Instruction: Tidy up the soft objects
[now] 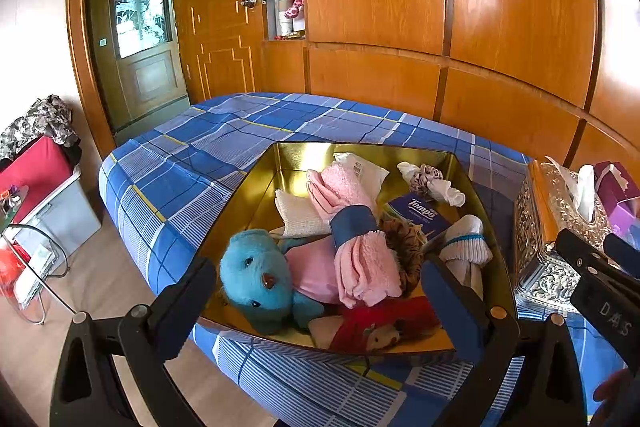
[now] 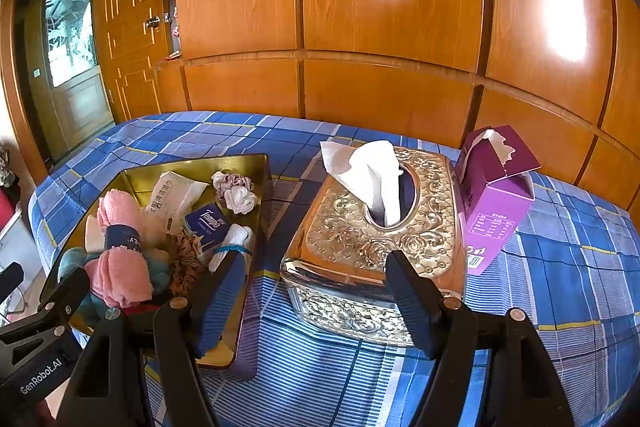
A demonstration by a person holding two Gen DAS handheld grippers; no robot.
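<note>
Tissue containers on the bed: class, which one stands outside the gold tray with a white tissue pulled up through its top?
The ornate metallic tissue box, between the gold tray and the purple carton; the Tempo tissue pack lies in the tray.

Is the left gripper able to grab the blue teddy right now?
Probably yes. The left gripper is open, and the blue teddy lies uncovered at the near end of the gold tray, right between its fingers. Only the pink towel roll beside it crowds that side.

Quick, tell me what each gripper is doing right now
Left gripper: open, holding nothing, over the gold tin.
Right gripper: open, empty, before the tissue box.
</note>
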